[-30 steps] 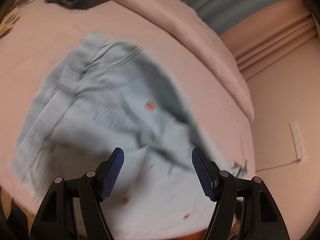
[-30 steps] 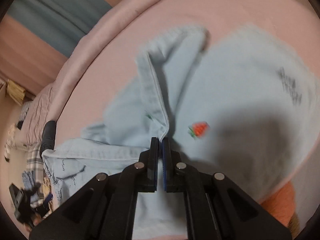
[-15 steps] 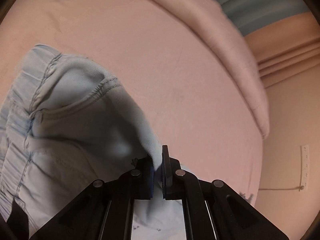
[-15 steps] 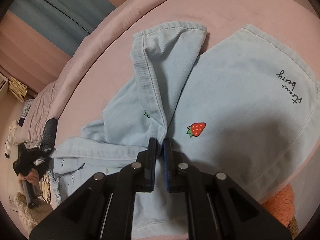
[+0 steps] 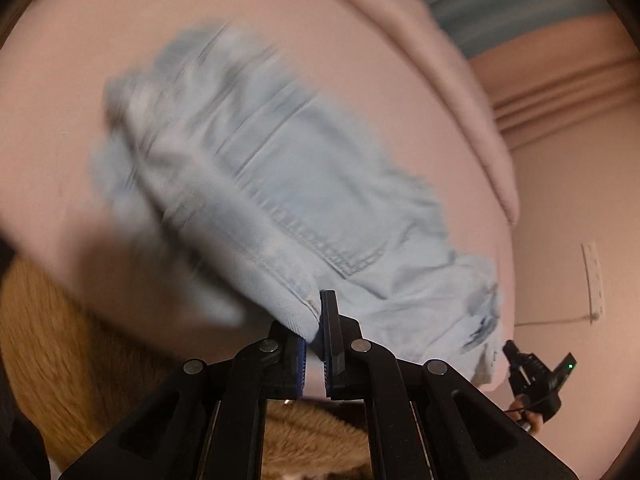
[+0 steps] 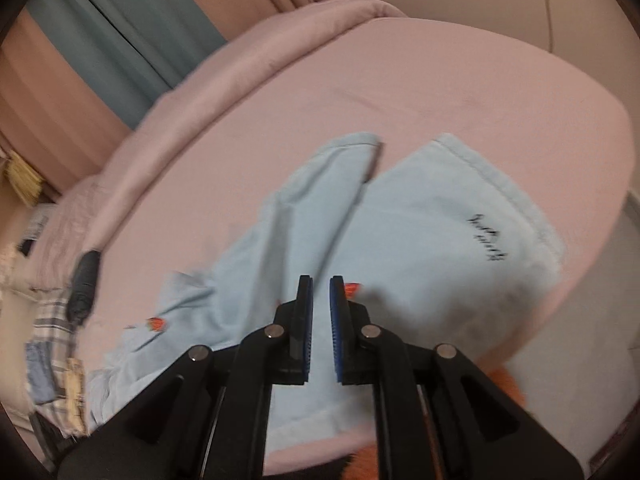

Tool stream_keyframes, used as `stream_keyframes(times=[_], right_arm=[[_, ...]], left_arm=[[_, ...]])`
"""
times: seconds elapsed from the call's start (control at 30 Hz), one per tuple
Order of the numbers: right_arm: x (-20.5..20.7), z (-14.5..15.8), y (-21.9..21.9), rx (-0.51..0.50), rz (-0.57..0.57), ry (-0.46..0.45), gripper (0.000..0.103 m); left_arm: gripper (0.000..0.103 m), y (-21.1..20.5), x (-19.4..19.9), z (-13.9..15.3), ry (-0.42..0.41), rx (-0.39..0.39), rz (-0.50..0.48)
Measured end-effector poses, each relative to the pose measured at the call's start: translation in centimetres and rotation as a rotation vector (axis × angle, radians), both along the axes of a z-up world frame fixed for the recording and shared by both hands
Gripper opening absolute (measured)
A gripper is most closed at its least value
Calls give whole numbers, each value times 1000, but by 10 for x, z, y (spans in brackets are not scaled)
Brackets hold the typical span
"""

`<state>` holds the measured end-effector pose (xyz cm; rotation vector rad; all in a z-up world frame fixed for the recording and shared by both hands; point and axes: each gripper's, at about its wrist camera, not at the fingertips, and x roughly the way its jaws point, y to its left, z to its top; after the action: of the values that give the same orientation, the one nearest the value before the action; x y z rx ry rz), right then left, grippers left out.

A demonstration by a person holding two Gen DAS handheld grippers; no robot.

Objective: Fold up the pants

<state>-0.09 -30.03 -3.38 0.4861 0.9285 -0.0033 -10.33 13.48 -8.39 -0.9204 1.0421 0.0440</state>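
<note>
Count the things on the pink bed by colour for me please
Light blue: 1, the pants
Dark grey or black: 1, a bundle at the bed's far left edge
Plaid: 1, a cloth beside it
Total: 3

Black script on the pants [image 6: 460, 240] leg is too blurred to read
</note>
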Motion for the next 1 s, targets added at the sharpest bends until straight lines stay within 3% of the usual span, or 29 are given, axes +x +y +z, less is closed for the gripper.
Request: stream_keyframes(times=[0.03,0.07,0.13,0.2,0.3,0.37,0.43,0.5,0.57,0.63,0.67,0.7,0.73,0.8,0.9,1.0], right_arm=[[3,1,-2,-19,0,7,21],[9,4,-1,-34,2,15,47],[21,13,6,-44,21,20,84],[32,22,14,-46,60,-18,83],[62,23,33,-78,98,-5,83],[83,13,43,-126,102,32,83],[101,-2,49,-212,101,86,82],[114,-16,54,-281,122,127,77],[119,-29,49,-276,131,133,48],[121,-38,41,-258,116,157,31],[123,-39,38,-239,124,160,18],[126,-37,37,-211,143,161,12],[129,-33,37,-185,144,163,10],[139,-12,35,-154,137,115,6],[150,32,36,-62,160,0,6],[144,101,19,73,143,-201,6]], left_arm=[[2,1,-3,-3,-1,-8,8],[2,1,0,-1,-7,4,11],[2,-1,3,4,-18,38,8],[2,-6,9,11,-25,66,3],[4,-3,14,9,-13,60,-7],[13,4,6,6,-14,34,2],[29,13,4,10,-9,56,24],[30,22,-1,15,-10,106,61],[30,35,-5,16,-24,107,107],[30,47,-3,15,-42,88,152],[30,52,2,15,-61,88,171],[21,55,8,16,-65,109,171],[12,56,15,18,-60,137,155],[11,55,31,27,-61,182,132],[11,59,45,62,-166,189,127],[11,65,35,101,-284,194,147]])
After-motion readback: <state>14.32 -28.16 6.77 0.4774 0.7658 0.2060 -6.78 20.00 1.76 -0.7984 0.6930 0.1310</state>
